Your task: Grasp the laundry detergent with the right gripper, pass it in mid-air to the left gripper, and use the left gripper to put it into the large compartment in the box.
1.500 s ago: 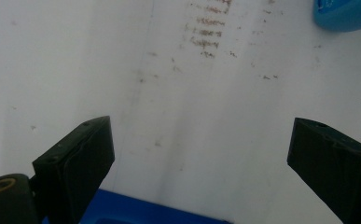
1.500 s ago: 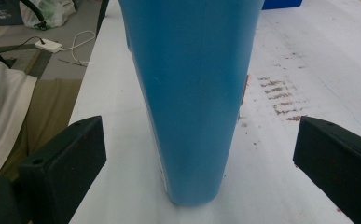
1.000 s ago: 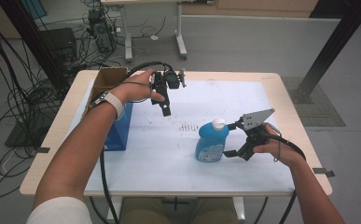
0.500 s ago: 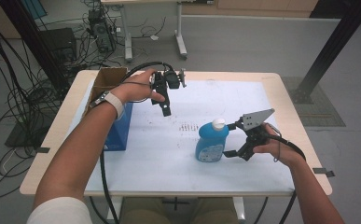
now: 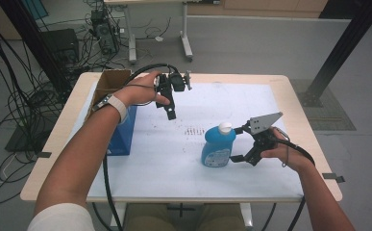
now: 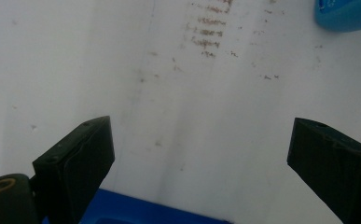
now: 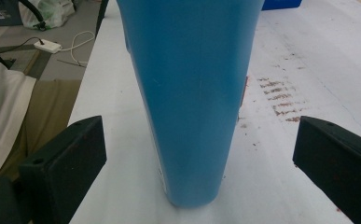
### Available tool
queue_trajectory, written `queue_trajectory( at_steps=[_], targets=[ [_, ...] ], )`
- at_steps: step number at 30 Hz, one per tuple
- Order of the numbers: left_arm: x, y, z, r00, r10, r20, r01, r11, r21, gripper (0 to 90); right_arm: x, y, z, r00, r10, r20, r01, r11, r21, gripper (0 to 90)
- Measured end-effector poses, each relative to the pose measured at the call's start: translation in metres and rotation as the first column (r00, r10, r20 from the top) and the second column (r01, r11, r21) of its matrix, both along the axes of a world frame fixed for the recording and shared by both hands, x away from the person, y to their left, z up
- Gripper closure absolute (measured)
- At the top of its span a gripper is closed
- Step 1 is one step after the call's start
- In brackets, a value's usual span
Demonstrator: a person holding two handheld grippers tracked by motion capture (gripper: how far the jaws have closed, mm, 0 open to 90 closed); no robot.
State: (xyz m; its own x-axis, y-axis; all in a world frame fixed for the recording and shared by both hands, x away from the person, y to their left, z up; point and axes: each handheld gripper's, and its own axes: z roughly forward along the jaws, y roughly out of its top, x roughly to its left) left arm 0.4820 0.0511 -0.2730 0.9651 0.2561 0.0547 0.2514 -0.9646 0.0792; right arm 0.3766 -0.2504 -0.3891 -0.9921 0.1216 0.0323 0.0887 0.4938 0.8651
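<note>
Reaching in from the right, your right gripper [image 5: 239,143] has its jaws spread wide on either side of the blue bottle [image 5: 218,146], with clear gaps on both sides and no contact yet. That bottle stands upright on the white sheet [image 5: 174,159] covering the counter [image 5: 313,144], right of centre and nearer your edge than the far one, with a faint patch of brown marks [image 5: 192,130] just beyond it. It looks like smooth, glossy moulded plastic, flattened in section and narrowing toward the base in the right gripper view [image 7: 192,98], topped by a small white cap [image 5: 225,127]. You should expect it to be fairly stiff but slick, and heavier than it looks if it is full; how full it is cannot be told. Take it across the broad mid-body, below the shoulder and above the taper, so the pads sit flat and it does not squirt downward or tip. Your left gripper [image 5: 170,113] hangs above the counter toward the far left, jaws wide apart and empty, pointing down at the bare sheet. Just beside it on the left sit a blue box [image 5: 126,134] and an open cardboard box [image 5: 110,81].
</note>
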Motion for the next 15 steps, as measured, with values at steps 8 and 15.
queue_trajectory(
  at_steps=[8,15],
  targets=[
    [-0.0001,0.0006,-0.0003,1.0000,0.000,0.001,0.000,1.0000,0.000,7.7,-0.0001,0.0011,0.0001,1.0000,-0.003,0.007,0.003,1.000,0.004,2.6],
    [0.0000,0.0011,0.0000,1.0000,0.001,0.002,-0.001,1.0000,0.000,7.7,-0.0005,0.0041,0.0001,0.9999,-0.001,0.011,0.001,1.000,0.013,2.7]
  ],
)
